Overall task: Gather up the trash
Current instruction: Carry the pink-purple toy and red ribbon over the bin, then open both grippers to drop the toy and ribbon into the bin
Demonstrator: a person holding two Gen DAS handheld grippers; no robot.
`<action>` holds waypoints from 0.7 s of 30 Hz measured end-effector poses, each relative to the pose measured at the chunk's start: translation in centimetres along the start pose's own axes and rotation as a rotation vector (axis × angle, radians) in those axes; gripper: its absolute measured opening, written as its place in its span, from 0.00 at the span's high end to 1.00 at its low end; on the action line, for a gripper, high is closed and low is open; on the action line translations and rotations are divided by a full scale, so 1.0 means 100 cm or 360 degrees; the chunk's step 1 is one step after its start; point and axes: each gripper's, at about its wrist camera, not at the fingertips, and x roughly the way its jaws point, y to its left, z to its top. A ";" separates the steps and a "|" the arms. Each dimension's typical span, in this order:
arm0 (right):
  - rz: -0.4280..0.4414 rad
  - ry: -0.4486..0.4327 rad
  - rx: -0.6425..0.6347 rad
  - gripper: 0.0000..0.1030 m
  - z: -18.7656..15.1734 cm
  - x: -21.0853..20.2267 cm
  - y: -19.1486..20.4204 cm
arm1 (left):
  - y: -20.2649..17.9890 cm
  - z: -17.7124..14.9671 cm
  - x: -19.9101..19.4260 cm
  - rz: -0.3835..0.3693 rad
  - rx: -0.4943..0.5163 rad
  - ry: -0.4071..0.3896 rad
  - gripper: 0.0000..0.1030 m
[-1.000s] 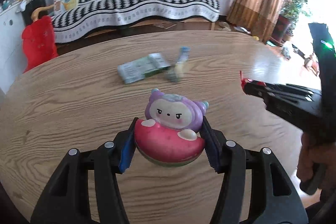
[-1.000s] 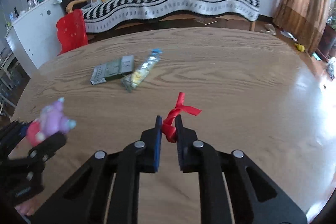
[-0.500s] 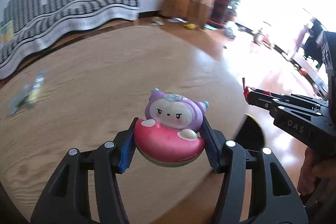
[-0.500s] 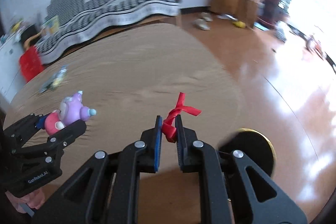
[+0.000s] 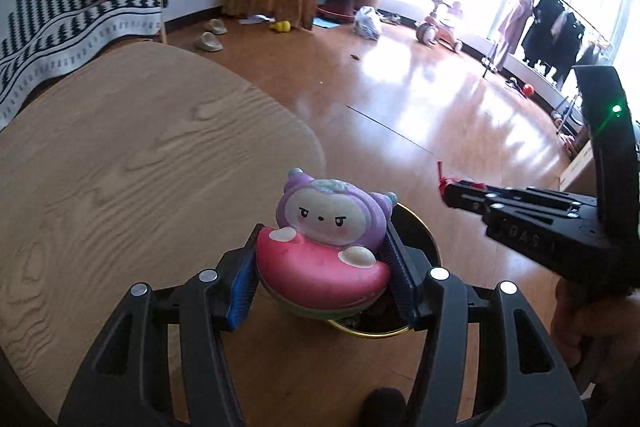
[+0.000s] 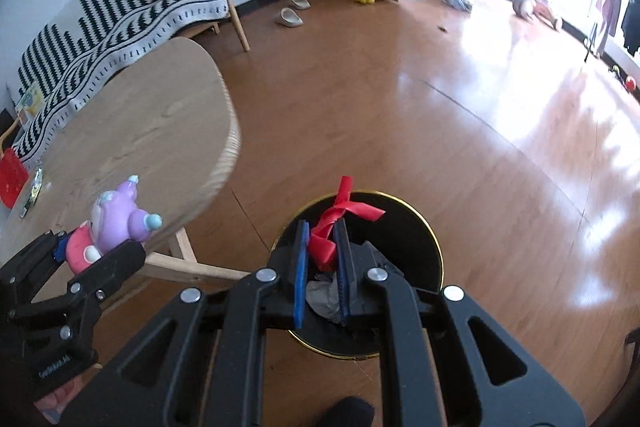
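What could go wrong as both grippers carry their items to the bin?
The toy, shut in the left gripper, sits near the bin rim beside the table, so it may drop outside. The light ribbon in the right gripper could cling to a pad.

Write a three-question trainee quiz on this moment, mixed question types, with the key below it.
1. True or false: the right tongs are shut on a red ribbon.
2. What do the left tongs hold? A) bottle B) purple and pink toy C) slipper
3. What stands on the floor below the ribbon?

Key: 1 true; 2 B; 3 a black bin with a gold rim, some trash already inside.
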 end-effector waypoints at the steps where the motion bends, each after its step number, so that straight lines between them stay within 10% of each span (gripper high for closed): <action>1: -0.0002 0.0007 0.0008 0.87 -0.002 0.001 -0.004 | -0.004 0.001 0.004 -0.0008 0.0001 0.0008 0.46; 17: 0.0029 0.0073 0.0108 0.86 0.006 0.014 -0.011 | -0.005 0.008 0.019 -0.0023 -0.0051 0.0050 0.46; 21: 0.0030 0.0072 0.0164 0.39 0.008 0.014 -0.020 | -0.004 0.007 0.016 -0.0022 -0.0066 0.0049 0.46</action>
